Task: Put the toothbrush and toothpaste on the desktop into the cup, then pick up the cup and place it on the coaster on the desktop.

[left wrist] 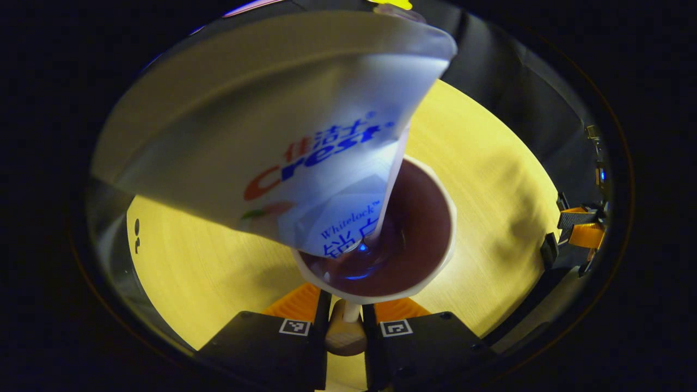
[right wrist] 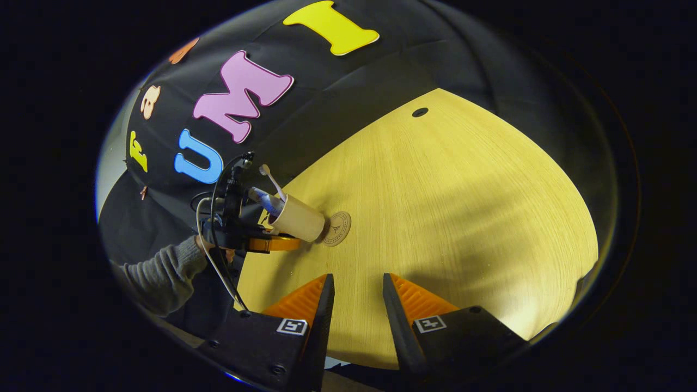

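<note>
The cup sits right in front of my left gripper, white-rimmed and dark inside. My left gripper is shut on a beige part of the cup's near side. The white toothpaste tube stands cap-down in the cup and leans toward the camera. From the right gripper view, the beige cup carries the toothbrush and toothpaste, held by the left gripper. Its base meets the left edge of the round coaster; I cannot tell if it rests there. My right gripper is open over bare table.
The yellow wooden table stretches wide to the right of the coaster, with a small dark hole near its far edge. A person's grey sleeve holds the left gripper at the table's left side. The right gripper shows far right.
</note>
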Tool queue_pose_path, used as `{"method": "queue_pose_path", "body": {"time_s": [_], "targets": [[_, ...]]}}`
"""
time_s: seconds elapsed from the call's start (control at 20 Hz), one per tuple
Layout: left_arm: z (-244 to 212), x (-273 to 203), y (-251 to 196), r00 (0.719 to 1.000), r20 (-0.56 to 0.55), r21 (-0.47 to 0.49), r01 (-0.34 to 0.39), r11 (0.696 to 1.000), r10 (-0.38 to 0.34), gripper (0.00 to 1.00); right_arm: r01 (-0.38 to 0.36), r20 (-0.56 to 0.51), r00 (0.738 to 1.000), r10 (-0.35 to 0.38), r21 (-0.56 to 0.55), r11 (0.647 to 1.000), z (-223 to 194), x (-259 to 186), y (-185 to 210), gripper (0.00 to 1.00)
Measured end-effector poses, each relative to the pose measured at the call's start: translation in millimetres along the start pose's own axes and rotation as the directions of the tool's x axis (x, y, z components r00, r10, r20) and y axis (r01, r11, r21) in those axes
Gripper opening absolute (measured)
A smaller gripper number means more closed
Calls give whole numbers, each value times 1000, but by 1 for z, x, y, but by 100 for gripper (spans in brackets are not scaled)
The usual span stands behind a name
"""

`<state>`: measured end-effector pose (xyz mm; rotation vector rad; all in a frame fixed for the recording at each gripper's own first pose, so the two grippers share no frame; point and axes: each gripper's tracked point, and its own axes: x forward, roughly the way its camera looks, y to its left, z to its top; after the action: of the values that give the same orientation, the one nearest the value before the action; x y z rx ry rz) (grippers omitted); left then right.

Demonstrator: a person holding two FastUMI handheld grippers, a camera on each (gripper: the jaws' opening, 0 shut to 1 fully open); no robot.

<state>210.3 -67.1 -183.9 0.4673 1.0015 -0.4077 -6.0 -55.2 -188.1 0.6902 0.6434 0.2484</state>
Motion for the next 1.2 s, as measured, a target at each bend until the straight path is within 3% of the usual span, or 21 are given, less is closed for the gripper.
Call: {"method": "queue_pose_path", "body": {"time_s": [0.05, 0.1, 0.15, 0.45, 0.5, 0.55, 1.0, 1.05, 1.2], "targets": [[3, 2, -4, 1000, -3, 6, 2, 1000, -2, 32, 1, 4, 1000, -1, 4, 1000, 1, 0, -1, 56], [4, 3, -6, 1000, -5, 12, 1, 1000, -1, 36, 0, 6, 1000, 0, 9, 1000, 1, -2, -2, 48], [6, 5, -9, 1000, -9, 17, -2, 1000, 2, 36, 4, 8, 1000, -4, 14, 1000, 2, -4, -5, 56], [13, 16, -21, 1000, -26, 31, -3, 1000, 4, 36, 18, 19, 1000, -19, 37, 999, 5, -11, -18, 56], [14, 18, -22, 1000, -30, 36, -4, 999, 5, 32, 20, 19, 1000, -21, 40, 999, 4, -12, -20, 56], [14, 20, -25, 999, -35, 41, -6, 999, 7, 36, 22, 20, 1000, -22, 43, 999, 5, -11, -22, 56], [21, 32, -33, 999, -46, 49, -13, 999, 15, 34, 30, 27, 999, -33, 94, 995, 6, -19, -36, 56], [19, 29, -34, 999, -44, 47, -8, 999, 10, 36, 30, 27, 999, -33, 97, 995, 7, -20, -36, 56], [23, 26, -38, 1000, -31, 34, 6, 999, -5, 70, 24, 29, 999, -27, 97, 995, 6, -19, -33, 56]]}}
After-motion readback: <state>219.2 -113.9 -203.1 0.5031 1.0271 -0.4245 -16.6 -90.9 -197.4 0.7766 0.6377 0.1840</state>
